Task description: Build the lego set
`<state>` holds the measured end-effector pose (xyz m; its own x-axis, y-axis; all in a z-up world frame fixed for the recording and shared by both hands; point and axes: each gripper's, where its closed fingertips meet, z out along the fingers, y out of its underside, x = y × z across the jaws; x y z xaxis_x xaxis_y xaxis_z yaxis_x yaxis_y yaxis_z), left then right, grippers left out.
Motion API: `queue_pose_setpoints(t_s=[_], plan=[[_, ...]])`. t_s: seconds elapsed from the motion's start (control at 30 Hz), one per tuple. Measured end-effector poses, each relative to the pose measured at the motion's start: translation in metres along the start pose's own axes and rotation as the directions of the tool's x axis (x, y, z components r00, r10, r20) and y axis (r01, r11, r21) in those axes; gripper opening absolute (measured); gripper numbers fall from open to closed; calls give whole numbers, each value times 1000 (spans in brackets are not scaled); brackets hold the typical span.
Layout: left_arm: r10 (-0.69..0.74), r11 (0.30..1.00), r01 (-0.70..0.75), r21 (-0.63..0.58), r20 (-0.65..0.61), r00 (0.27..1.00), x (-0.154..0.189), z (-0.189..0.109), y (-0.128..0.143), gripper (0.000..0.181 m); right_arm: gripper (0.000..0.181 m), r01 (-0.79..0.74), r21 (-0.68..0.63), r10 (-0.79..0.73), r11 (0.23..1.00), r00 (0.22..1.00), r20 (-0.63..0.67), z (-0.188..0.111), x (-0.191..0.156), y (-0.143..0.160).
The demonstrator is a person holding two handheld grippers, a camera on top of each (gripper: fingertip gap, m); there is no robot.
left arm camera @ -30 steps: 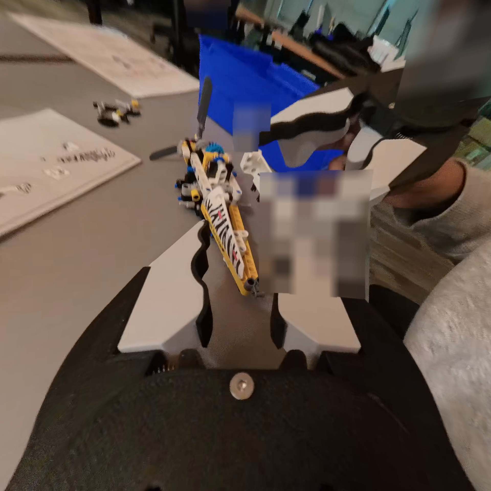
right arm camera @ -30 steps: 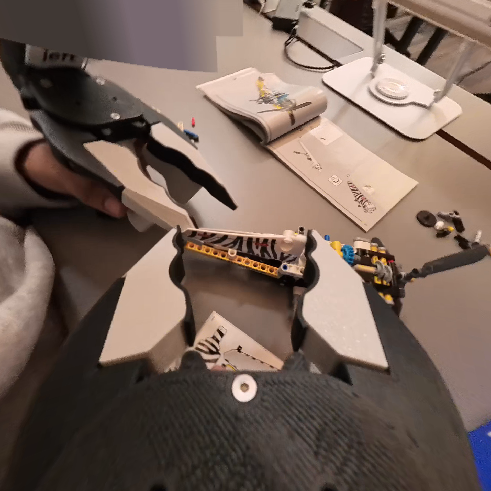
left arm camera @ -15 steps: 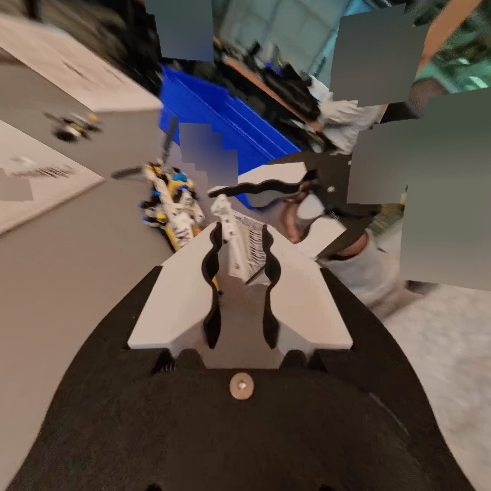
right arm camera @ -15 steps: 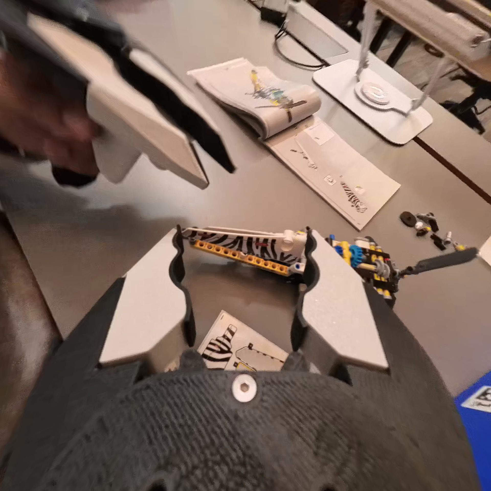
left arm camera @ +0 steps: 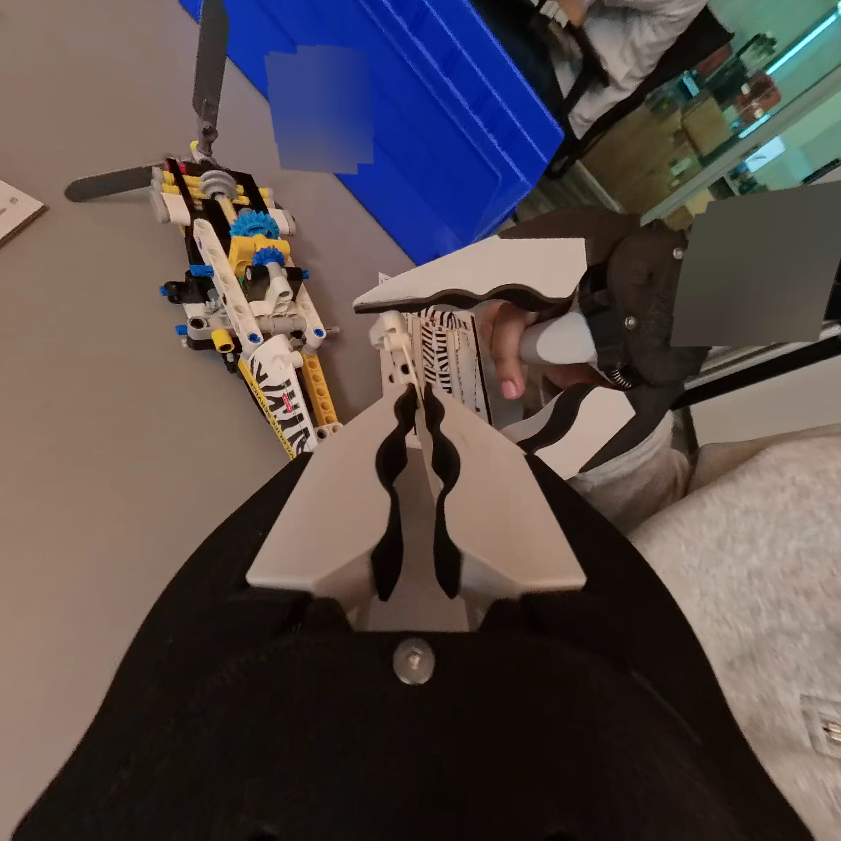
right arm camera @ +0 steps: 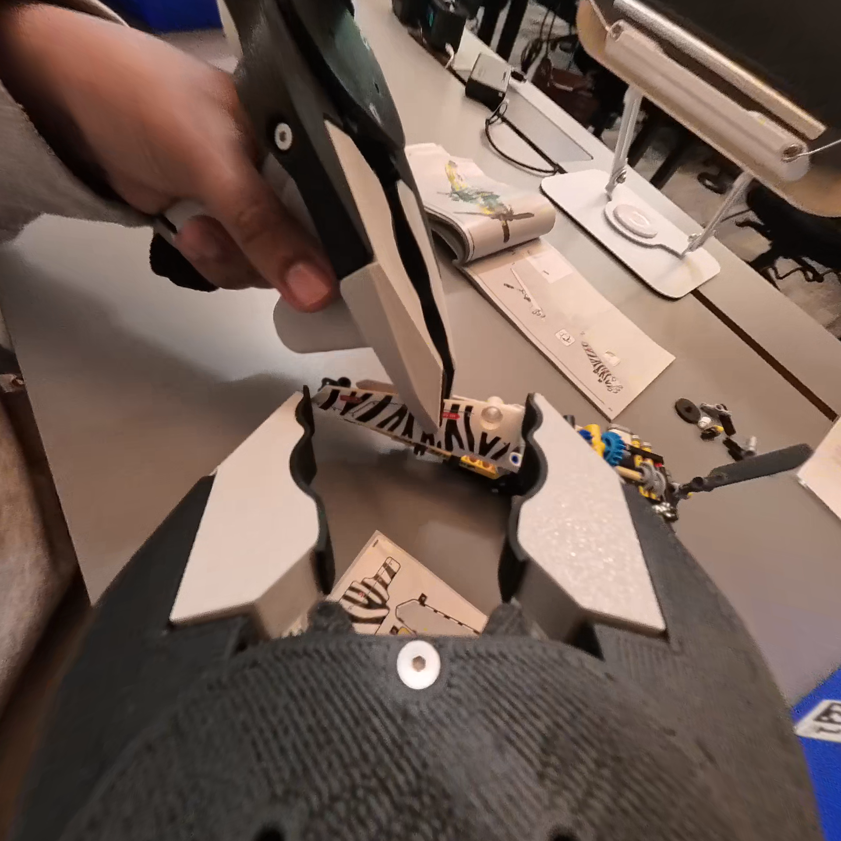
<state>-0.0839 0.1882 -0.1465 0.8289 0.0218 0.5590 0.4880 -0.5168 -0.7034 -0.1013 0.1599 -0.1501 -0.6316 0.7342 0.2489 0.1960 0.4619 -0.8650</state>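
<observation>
Left tongs [left arm camera: 418,396], earlier agape, now clenched on striped panel [right arm camera: 473,434]; right tongs [right arm camera: 416,400] spread as before.

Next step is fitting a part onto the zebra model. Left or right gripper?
Left. The left gripper is shut on a thin white piece, with its tip at the model's zebra panel. The right gripper is open and empty, so it is probably better for steadying.

Print on instruction booklet [right arm camera: 569,314], illegible.
</observation>
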Motion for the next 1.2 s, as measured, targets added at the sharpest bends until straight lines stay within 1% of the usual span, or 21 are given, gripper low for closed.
queue_pose_setpoints(t_s=[0.03,0.07,0.1,0.13,0.2,0.23,0.27,0.3,0.37,0.43,0.47,0.5,0.6,0.67,0.7,0.77,0.83,0.97,1.07,1.13,1.2], plan=[[-13,1000,13,4,-14,1000,1,-1,-3,0,92,-3,28,3,1000,1000,-8,-2,2,-3],[-19,1000,19,7,1,1000,-3,-2,-5,0,88,-5,60,7,998,999,-33,-5,7,-6],[-6,1000,5,21,27,1000,-9,-5,-10,0,78,-13,97,20,995,997,-70,-10,14,-9],[-3,999,1,35,50,999,-14,-9,-14,0,80,-42,132,55,990,994,-96,-16,20,-11],[-30,999,29,44,31,999,-18,-16,-21,0,89,-181,142,200,973,971,-128,-26,35,-4],[-49,998,48,44,15,999,-19,-18,-23,0,87,-282,116,295,952,947,-126,-29,40,5],[-63,997,63,38,5,998,-20,-18,-24,0,80,-391,77,398,917,910,-120,-28,40,17],[-74,997,74,25,-2,997,-21,-17,-23,0,71,-499,31,499,866,860,-106,-26,37,29],[-83,997,82,-7,-15,996,-21,-11,-20,0,63,-656,-21,656,754,754,-33,-19,22,40],[-82,996,81,-34,-29,996,-17,-4,-15,0,55,-749,26,749,662,662,34,-14,14,39],[-79,996,78,-41,-29,996,-16,0,-14,0,50,-784,68,784,617,620,30,-13,17,41],[-74,996,72,-43,-26,997,-16,2,-13,0,41,-807,98,810,582,587,24,-13,20,43],[-55,998,54,-36,-7,998,-19,4,-14,0,19,-833,108,838,543,546,2,-13,23,54],[-44,998,45,-35,9,999,-22,3,-14,0,8,-841,107,846,530,534,9,-11,23,55],[-42,998,42,-41,12,999,-23,2,-13,0,5,-847,108,851,520,525,22,-9,22,53],[-46,997,47,-65,6,999,-22,3,-8,0,5,-856,108,859,505,511,31,-4,21,52],[-55,994,56,-93,7,998,-24,4,-2,0,6,-856,105,859,506,511,26,0,21,51],[-87,992,87,-87,2,996,-27,6,-1,0,4,-850,123,858,512,513,-26,0,29,55],[-106,991,105,-88,-9,994,-29,9,-2,0,2,-864,66,866,500,500,-10,6,22,58],[-108,989,108,-98,4,994,-32,11,0,0,3,-860,7,859,511,511,-28,12,17,63],[-107,989,109,-104,27,994,-36,11,3,0,0,-844,-16,843,536,537,-46,16,15,64]])
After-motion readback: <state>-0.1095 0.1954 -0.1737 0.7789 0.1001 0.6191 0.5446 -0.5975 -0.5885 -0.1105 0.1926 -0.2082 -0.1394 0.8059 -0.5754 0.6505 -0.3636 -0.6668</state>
